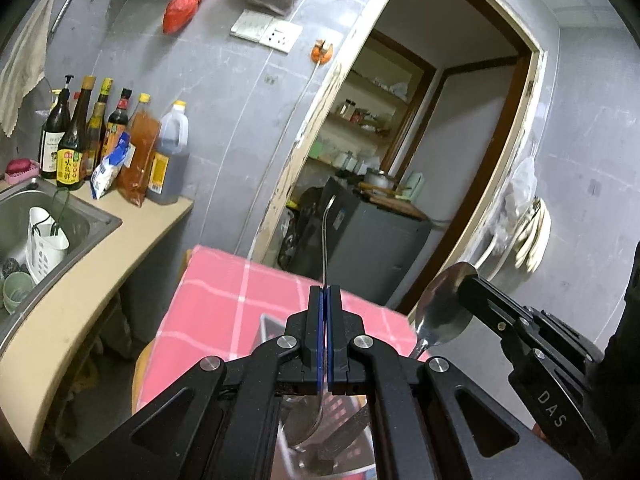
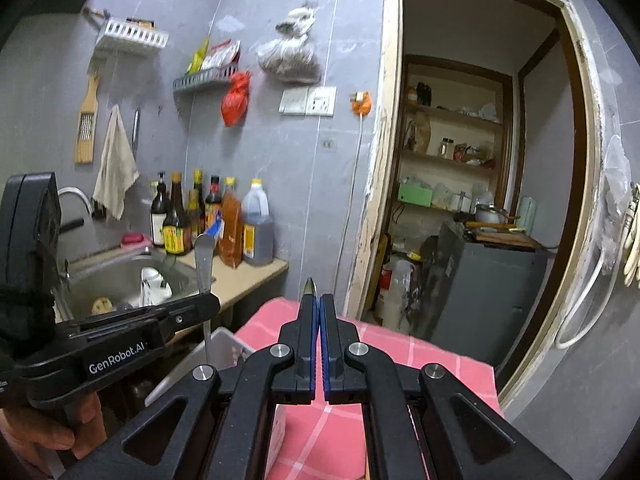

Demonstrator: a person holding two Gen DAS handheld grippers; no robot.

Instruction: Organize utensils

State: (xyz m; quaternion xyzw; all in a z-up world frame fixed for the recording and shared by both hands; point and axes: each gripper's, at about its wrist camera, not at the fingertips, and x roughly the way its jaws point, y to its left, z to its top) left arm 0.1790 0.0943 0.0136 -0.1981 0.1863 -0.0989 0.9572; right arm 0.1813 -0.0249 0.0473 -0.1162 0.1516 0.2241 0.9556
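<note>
Steel spoons: your left gripper (image 1: pixel 326 294) pinches one thin handle (image 1: pixel 326 240), your right gripper (image 2: pixel 316 304) clamps another's bowl (image 1: pixel 442 308), over the pink checked tablecloth (image 1: pixel 224 292). Only the right view shows the wall grater (image 2: pixel 86 120).

Left claw (image 1: pixel 326 292) at 6 o'clock, blue pads pressed together, pinching thin spoon handle (image 1: pixel 326 240) that rises edge-on toward 12. Its bowl (image 1: pixel 308 420) hangs below claw over metal container (image 1: pixel 320 456). Right claw (image 1: pixel 470 280) at 4 o'clock grips second spoon (image 1: pixel 440 308) by bowl. Pink checked tabletop (image 1: pixel 224 312) beneath. Sink (image 1: pixel 60 216) at 9 o'clock, bottles (image 1: pixel 100 140) at 10.
</note>
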